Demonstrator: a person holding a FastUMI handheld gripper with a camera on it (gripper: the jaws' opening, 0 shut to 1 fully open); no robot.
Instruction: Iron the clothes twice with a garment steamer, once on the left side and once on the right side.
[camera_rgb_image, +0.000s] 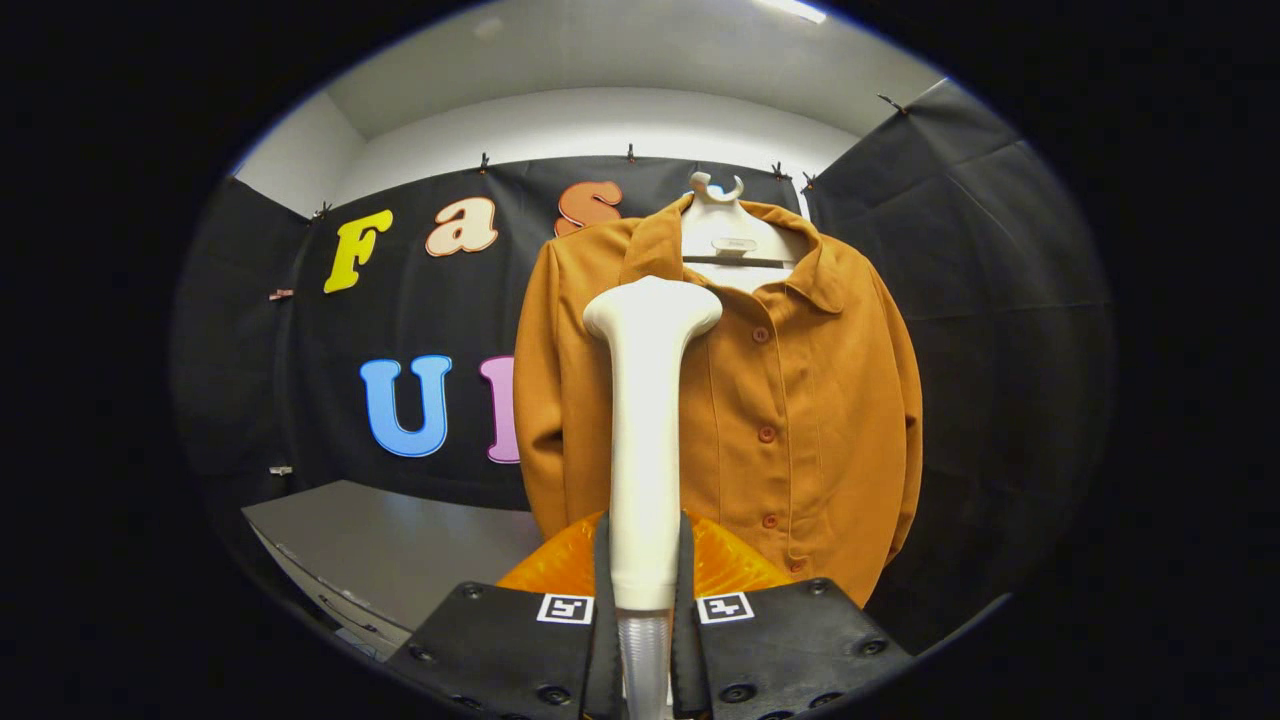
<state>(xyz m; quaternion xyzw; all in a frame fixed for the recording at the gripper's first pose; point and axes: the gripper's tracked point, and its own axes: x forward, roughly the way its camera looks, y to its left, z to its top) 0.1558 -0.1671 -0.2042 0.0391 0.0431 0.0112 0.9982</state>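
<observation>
Gripper view shows the gripper (645, 590) clenched on the garment steamer (648, 440) — both fingers press its handle, which stands upright between them, head uppermost. Beyond the fingers hangs the orange shirt (800, 400) on a hanger (725, 235), its button line slightly right of the steamer's axis — so the head sits before the shirt's left panel, contact unclear.
</observation>
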